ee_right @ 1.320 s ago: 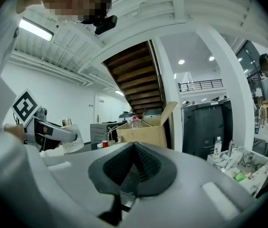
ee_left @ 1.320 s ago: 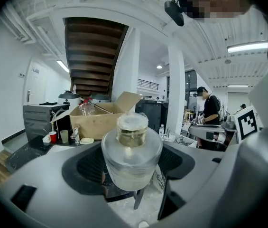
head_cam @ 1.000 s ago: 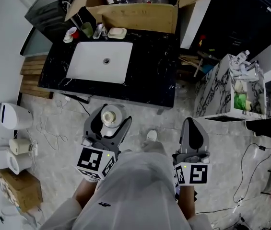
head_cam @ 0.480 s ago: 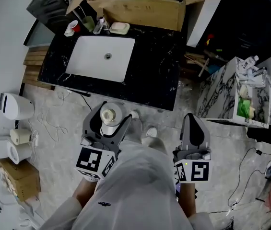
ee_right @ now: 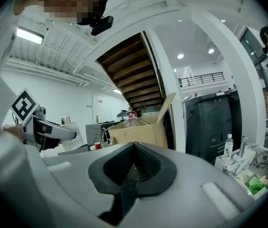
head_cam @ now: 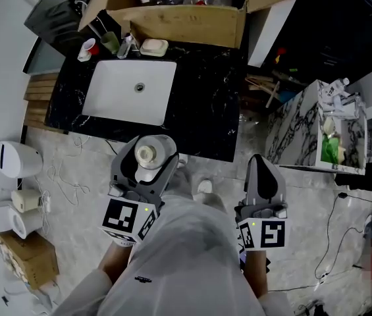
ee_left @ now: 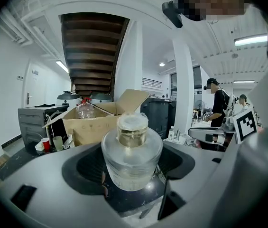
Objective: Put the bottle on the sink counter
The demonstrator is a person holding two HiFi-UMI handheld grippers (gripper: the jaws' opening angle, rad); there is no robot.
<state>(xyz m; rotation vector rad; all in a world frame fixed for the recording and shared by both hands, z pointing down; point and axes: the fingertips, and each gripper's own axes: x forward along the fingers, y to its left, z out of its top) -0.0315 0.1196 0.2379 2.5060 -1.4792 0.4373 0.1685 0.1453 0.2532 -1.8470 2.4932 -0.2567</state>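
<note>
A squat clear glass bottle with a gold neck and clear cap stands upright between the jaws of my left gripper, which is shut on it. In the left gripper view the bottle fills the middle, above my left gripper. The bottle hangs over the floor just in front of the black marble sink counter with its white basin. My right gripper is shut with nothing in it, held over the floor to the right; in its own view the right gripper shows closed jaws.
An open cardboard box with plastic bottles stands behind the counter. Cups and a soap dish line the basin's far edge. A marble-patterned bin is at right. A white appliance, paper rolls and cables lie on the floor at left.
The view has shifted a little and the counter sits slightly left and nearer. Both grippers keep their positions and the bottle stays held in the left one.
</note>
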